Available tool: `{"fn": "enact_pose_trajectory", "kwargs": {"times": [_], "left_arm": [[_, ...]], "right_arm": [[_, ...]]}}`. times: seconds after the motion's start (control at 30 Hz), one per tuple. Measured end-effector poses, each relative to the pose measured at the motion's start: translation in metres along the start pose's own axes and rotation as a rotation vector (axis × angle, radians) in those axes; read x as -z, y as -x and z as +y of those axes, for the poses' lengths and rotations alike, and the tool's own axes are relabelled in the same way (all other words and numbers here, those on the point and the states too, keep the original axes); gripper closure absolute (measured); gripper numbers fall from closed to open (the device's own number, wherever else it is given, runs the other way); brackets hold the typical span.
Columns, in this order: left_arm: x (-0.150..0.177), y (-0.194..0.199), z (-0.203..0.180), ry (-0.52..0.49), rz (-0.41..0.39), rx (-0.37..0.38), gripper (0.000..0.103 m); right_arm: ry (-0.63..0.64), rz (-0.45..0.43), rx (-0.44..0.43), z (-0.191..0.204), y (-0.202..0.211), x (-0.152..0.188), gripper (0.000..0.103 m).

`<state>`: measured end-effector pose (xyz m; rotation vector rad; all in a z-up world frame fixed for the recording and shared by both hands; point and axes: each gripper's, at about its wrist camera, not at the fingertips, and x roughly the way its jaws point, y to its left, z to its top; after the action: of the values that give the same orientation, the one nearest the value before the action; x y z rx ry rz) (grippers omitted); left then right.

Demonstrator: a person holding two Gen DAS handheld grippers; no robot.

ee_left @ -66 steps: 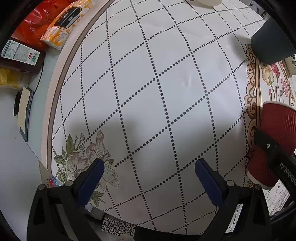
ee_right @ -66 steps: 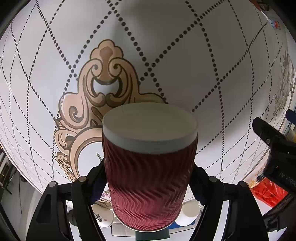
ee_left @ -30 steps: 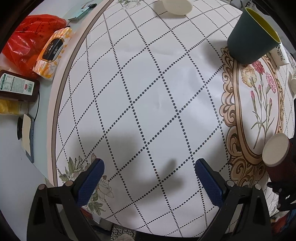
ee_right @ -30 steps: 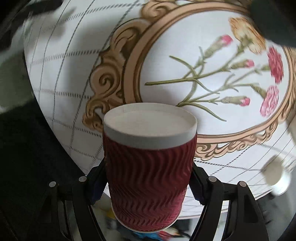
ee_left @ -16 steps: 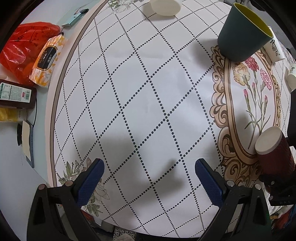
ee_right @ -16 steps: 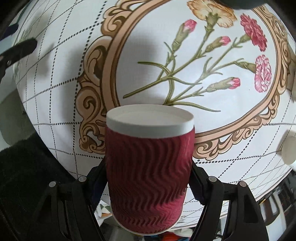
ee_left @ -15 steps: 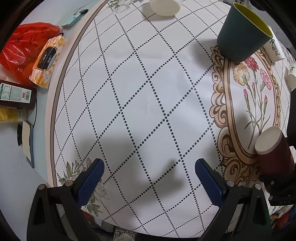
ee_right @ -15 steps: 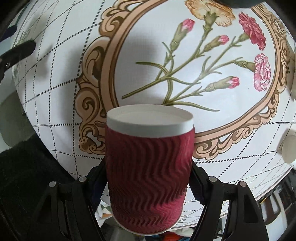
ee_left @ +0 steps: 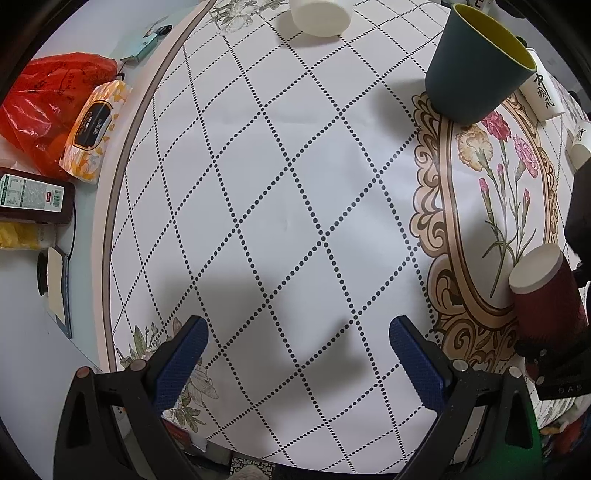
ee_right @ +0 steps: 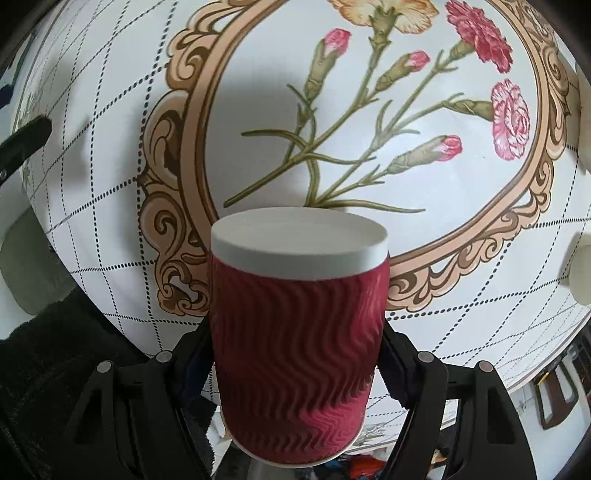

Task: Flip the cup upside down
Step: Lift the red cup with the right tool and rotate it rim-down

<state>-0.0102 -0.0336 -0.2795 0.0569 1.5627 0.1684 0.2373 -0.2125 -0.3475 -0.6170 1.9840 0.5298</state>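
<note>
A dark red ribbed paper cup point(ee_right: 295, 332) is clamped between the jaws of my right gripper point(ee_right: 297, 354). Its white base points away from the camera, toward the flowered oval on the tablecloth, and its mouth faces the camera side. I cannot tell whether it touches the table. In the left wrist view the same cup point(ee_left: 543, 295) shows at the right edge, over the oval's gold border. My left gripper point(ee_left: 295, 354) is open and empty above the dotted-grid cloth, well left of the cup.
A dark green cup with a yellow inside point(ee_left: 476, 62) stands at the oval's far end. A white cup point(ee_left: 319, 16) lies at the far side. Small white cups point(ee_left: 543, 96) sit at the right. A red bag point(ee_left: 48, 107), a tissue pack point(ee_left: 96, 129) and a bottle point(ee_left: 33, 199) lie beyond the table's left edge.
My right gripper has turned with the cup and moved over the flowered oval, drawing closer to the cloth. The left gripper has risen and stayed open.
</note>
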Motion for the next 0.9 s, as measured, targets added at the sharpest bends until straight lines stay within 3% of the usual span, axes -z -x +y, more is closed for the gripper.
{"fn": "enact_pose_trajectory", "kwargs": {"times": [0.13,0.5,0.6,0.67,0.9], "left_arm": [[0.001,0.002,-0.003,-0.007,-0.007,-0.001,0.002],[0.005,0.001,-0.008,-0.01,-0.004,0.004,0.002],[0.007,-0.001,-0.006,-0.004,0.001,0.009,0.002],[0.007,-0.003,-0.005,-0.004,0.004,0.011,0.002],[0.006,-0.002,-0.011,-0.025,-0.005,0.013,0.002]], "right_arm": [[-0.032,0.002,-0.037,-0.016,0.014,-0.003,0.012],[-0.025,-0.001,-0.016,-0.031,0.034,-0.024,0.012],[-0.026,0.003,-0.014,-0.027,0.029,-0.025,0.016],[-0.027,-0.002,-0.013,-0.026,0.027,-0.023,0.031],[-0.054,-0.078,-0.05,-0.02,0.03,-0.005,0.032]]}}
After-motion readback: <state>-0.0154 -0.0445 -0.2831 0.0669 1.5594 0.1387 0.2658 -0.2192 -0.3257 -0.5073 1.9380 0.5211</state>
